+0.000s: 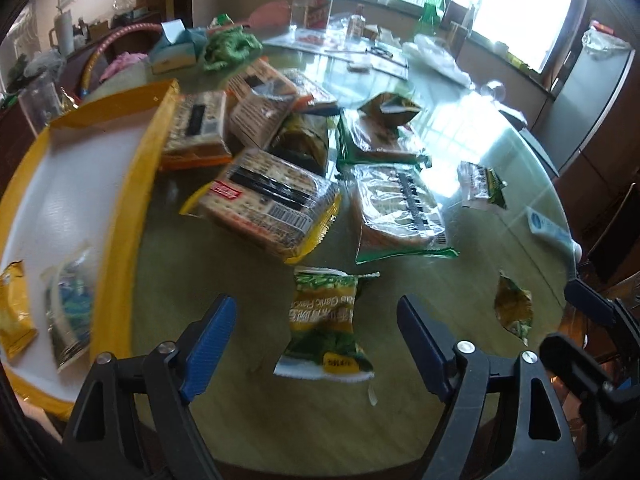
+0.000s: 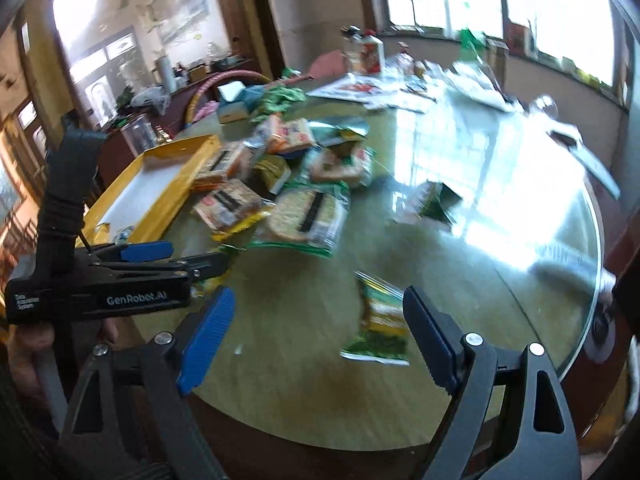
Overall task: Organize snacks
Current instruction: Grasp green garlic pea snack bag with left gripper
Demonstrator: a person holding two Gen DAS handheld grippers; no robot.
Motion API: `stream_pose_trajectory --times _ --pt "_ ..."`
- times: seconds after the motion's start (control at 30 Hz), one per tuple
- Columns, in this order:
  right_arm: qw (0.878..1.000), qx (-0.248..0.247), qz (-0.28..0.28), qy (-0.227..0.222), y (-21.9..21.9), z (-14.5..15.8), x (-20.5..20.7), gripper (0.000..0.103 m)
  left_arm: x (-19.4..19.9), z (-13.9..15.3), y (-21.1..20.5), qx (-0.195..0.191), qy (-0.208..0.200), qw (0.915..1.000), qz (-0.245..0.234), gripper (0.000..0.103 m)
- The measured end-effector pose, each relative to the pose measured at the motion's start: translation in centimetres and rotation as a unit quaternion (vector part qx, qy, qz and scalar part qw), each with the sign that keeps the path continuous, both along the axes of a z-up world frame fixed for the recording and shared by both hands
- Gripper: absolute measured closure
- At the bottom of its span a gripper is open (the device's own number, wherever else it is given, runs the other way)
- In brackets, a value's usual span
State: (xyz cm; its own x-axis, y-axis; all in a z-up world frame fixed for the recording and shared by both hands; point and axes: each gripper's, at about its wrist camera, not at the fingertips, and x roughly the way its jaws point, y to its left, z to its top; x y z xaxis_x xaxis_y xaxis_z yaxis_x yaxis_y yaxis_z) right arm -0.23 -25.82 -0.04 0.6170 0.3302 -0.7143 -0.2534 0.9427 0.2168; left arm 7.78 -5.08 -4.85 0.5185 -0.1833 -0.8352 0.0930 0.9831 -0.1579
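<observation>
- Between the left gripper (image 1: 316, 344)'s spread blue pads lies a small green-and-yellow pea packet (image 1: 326, 328), flat on the glass table (image 1: 400, 420); the jaws stand wide open and hold nothing.
- Judged from this, the step in hand is picking up that packet: the next move calls for lowering the gripper until the pads flank the packet, then closing on it and carrying it left to the yellow tray (image 1: 132, 184).
- Two small packets already sit in the tray's near corner, so the sorting seems barely begun; a heap of cracker packs (image 1: 264, 208) just beside the tray waits.
- From the right wrist view, the right gripper (image 2: 320, 344) also gapes wide with nothing held, above a second small green packet (image 2: 380, 328).
- That view alone shows the left gripper from the side, low over the table near the tray; it is blurred.
- Only the left wrist view shows the tray's contents and a third small packet (image 1: 514, 310) near the table's right edge.
</observation>
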Motion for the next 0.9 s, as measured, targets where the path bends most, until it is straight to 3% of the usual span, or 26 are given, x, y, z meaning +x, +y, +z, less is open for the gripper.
stream_pose_trajectory --times 0.1,0.17,0.3,0.57,0.7,0.9 --pt "0.999 0.014 -0.024 0.019 -2.0 -1.1 0.5 0.017 0.7 -0.8 -0.1 0.002 0.008 1.0 0.001 0.03" --pt "0.999 0.025 -0.034 0.03 -3.0 -1.6 0.9 0.018 0.9 -1.2 -0.1 0.003 0.016 0.9999 0.001 0.047" --pt "0.997 0.037 -0.049 0.049 -4.2 -2.5 1.5 0.022 0.5 -1.3 -0.5 0.027 0.005 0.9996 0.0 0.065" --pt "0.994 0.021 -0.051 0.093 -2.7 -4.6 3.0 0.036 -2.0 -1.1 0.1 0.034 -0.025 0.9991 0.001 0.07" --pt "0.994 -0.015 -0.061 0.093 -1.8 -4.9 3.0 0.065 -2.6 -0.6 1.4 0.005 -0.034 0.9994 0.008 0.07" --pt "0.996 0.002 -0.045 0.08 -0.9 -3.8 2.8 0.071 -3.3 0.8 3.0 -0.032 -0.057 0.9977 0.018 0.07"
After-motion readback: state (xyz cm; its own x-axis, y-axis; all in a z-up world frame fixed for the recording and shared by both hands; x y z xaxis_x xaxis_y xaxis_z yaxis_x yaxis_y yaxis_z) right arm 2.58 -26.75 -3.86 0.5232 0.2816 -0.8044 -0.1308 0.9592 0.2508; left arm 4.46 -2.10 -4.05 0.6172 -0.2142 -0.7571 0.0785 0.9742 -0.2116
